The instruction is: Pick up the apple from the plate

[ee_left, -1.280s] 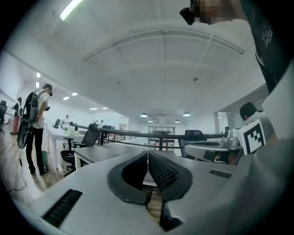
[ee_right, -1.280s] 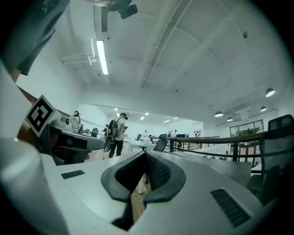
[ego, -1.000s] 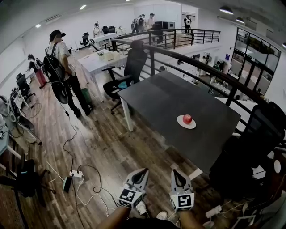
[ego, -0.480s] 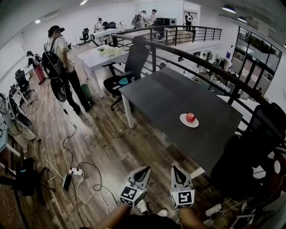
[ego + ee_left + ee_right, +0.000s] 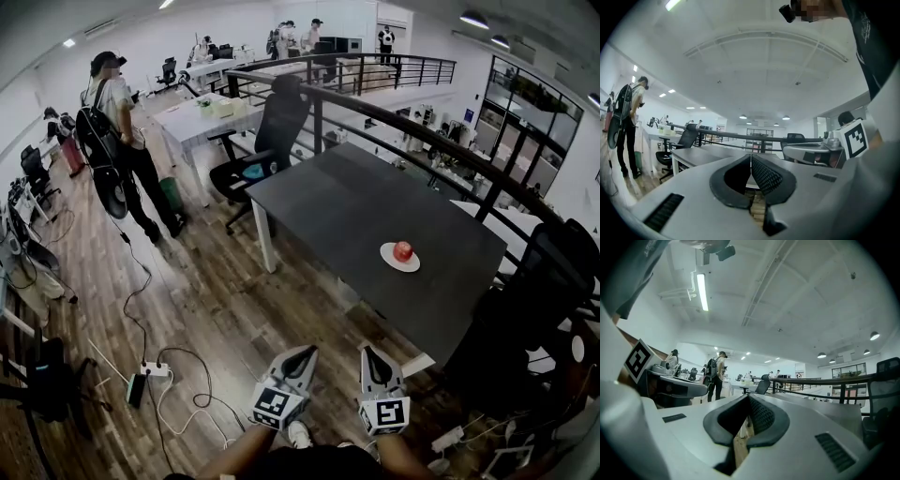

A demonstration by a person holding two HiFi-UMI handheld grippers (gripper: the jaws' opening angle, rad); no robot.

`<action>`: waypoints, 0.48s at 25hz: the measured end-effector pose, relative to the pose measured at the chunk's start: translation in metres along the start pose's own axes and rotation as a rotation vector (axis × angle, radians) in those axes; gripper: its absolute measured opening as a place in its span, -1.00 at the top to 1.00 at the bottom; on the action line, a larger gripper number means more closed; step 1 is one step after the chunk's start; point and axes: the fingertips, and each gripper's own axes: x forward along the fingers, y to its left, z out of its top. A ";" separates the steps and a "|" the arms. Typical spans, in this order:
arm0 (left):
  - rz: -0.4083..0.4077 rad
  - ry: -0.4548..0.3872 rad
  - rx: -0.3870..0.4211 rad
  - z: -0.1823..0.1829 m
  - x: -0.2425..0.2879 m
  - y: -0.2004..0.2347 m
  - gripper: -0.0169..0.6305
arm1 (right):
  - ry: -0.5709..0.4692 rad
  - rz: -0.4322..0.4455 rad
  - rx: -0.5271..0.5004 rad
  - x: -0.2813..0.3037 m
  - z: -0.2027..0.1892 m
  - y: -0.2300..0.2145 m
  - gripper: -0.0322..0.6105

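Presently, my left gripper (image 5: 302,356) and my right gripper (image 5: 368,354) sit side by side, short of the near edge of the dark worktop (image 5: 337,202). Both are above the wooden floor (image 5: 206,300) and point level toward the worktop. The left fingers (image 5: 765,174) are pressed together at their tips, with nothing between them. The right fingers (image 5: 761,416) are likewise pressed together and empty. The red apple (image 5: 403,250) rests on a white plate (image 5: 388,254) toward the right side of the worktop, well apart from both grippers. A black office chair (image 5: 274,131) stands at the worktop's far-left end. A person with a backpack (image 5: 112,131) stands well to the left of the worktop. A dark railing (image 5: 422,136) runs along its far side.
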 end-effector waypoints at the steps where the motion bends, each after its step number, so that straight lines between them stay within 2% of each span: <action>1: -0.005 -0.001 -0.002 0.000 0.001 0.003 0.87 | 0.004 -0.009 -0.008 0.003 0.001 0.002 0.82; 4: -0.018 -0.004 -0.009 -0.001 0.000 0.011 0.87 | 0.011 -0.020 -0.025 0.012 0.003 0.010 0.82; 12: -0.020 -0.026 -0.025 0.001 0.003 0.028 0.87 | 0.028 -0.018 0.007 0.027 0.002 0.020 0.82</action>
